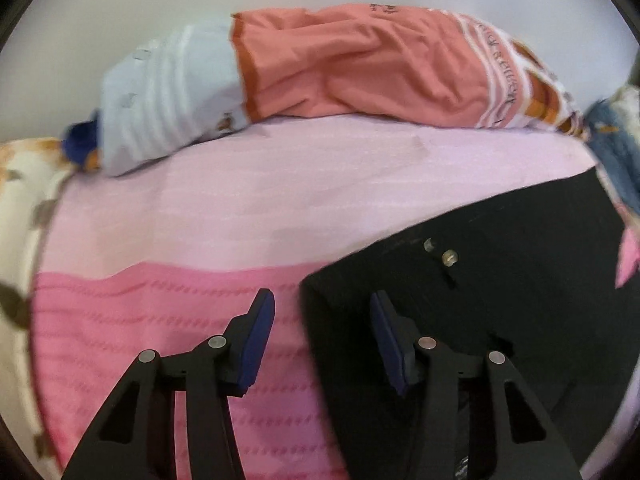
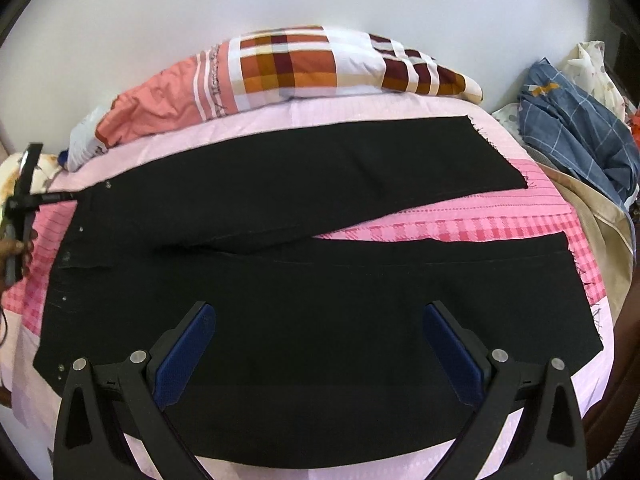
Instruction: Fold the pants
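Black pants [image 2: 280, 280] lie spread flat on a pink bed cover [image 2: 460, 224], waistband at the left, two legs running right and parted in a V. My right gripper [image 2: 320, 320] is open above the near leg, blue pads wide apart. My left gripper [image 1: 320, 312] is open over the waistband corner of the pants [image 1: 480, 280], one finger over the pink cover [image 1: 160, 320], the other over the black cloth near the metal button [image 1: 450, 257]. The left gripper also shows at the far left of the right wrist view [image 2: 24, 200], held by a hand.
An orange and checked pillow [image 2: 300, 68] and a pale blue striped pillow [image 1: 168, 96] lie along the white wall behind the pants. A blue checked cloth heap [image 2: 580, 128] sits at the right edge of the bed.
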